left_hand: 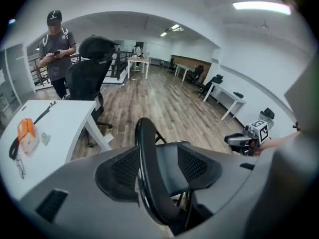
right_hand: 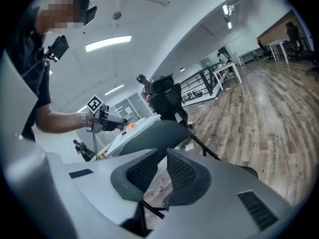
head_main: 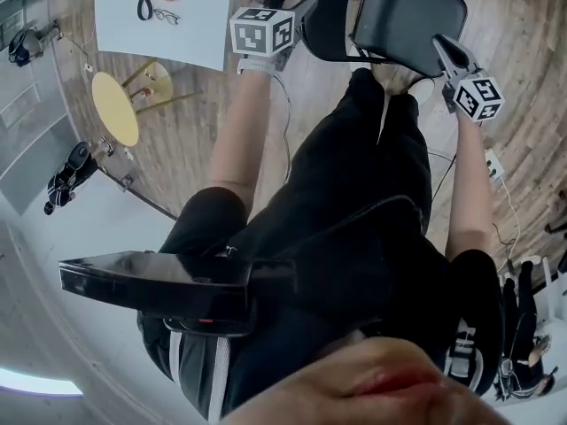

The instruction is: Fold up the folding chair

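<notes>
Left claw (head_main: 297, 3), arm stretched forward, gapes wide around the folding chair's (head_main: 403, 11) backrest rim (left_hand: 144, 173), unclamped. Right claw (head_main: 443, 50), pinched shut and empty, sits at the seat's corner. White worktop (head_main: 199, 25) stands leftward, bare floor (head_main: 523, 25) rightward.

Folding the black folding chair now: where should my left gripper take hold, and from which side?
Probably the black folding chair's backrest rim, from above: it stands edge-on, thin, between the left gripper's open pads, so closing there should clamp it.
</notes>
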`<action>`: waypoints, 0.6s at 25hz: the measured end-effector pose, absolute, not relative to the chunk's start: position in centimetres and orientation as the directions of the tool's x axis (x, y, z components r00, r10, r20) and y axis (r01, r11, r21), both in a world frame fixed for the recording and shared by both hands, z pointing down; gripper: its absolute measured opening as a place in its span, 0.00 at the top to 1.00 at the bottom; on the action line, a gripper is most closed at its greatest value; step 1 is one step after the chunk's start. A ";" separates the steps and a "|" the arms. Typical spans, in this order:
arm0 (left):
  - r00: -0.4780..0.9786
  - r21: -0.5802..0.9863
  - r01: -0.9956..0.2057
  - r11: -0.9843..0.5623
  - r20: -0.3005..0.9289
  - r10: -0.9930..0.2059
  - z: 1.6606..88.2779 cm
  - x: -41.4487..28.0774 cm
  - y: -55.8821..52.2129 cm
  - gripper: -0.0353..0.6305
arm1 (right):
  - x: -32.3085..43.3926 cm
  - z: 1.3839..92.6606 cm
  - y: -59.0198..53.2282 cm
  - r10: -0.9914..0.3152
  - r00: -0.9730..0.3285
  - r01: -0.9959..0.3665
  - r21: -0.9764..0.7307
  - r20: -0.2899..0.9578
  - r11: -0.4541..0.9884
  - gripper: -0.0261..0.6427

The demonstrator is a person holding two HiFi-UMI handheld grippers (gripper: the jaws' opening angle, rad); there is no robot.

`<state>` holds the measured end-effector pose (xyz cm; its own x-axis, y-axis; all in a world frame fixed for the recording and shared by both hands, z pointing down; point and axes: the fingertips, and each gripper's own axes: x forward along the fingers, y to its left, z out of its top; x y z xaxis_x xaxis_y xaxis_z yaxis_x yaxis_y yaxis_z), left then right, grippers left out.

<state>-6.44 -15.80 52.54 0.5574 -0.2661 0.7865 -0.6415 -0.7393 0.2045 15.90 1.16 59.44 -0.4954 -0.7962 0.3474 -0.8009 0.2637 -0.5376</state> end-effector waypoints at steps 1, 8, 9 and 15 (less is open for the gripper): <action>0.527 0.185 -0.656 -0.732 0.806 -0.269 54.0 -7.0 -16.4 0.61 | 16.6 61.5 1.3 -0.794 -0.492 -0.792 -0.562 0.356 0.239 0.89; 0.468 0.222 -0.664 -0.714 0.868 -0.165 60.8 -7.7 -17.8 0.56 | 21.1 75.2 2.4 -0.768 -0.470 -0.754 -0.650 0.435 0.093 0.71; 0.463 0.234 -0.661 -0.713 0.875 -0.142 61.6 -7.7 -17.8 0.56 | 21.7 77.0 2.9 -0.766 -0.466 -0.736 -0.675 0.442 0.058 0.67; 0.427 0.258 -0.654 -0.711 0.902 -0.065 65.2 -8.1 -17.5 0.56 | 25.5 87.3 5.6 -0.770 -0.418 -0.613 -0.775 0.481 -0.152 0.51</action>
<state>-8.09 -17.47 65.17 0.4266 -0.0651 0.9021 -0.6540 -0.7111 0.2580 25.55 5.62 87.31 -0.4182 -0.7703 0.4814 -0.6133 -0.1515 -0.7752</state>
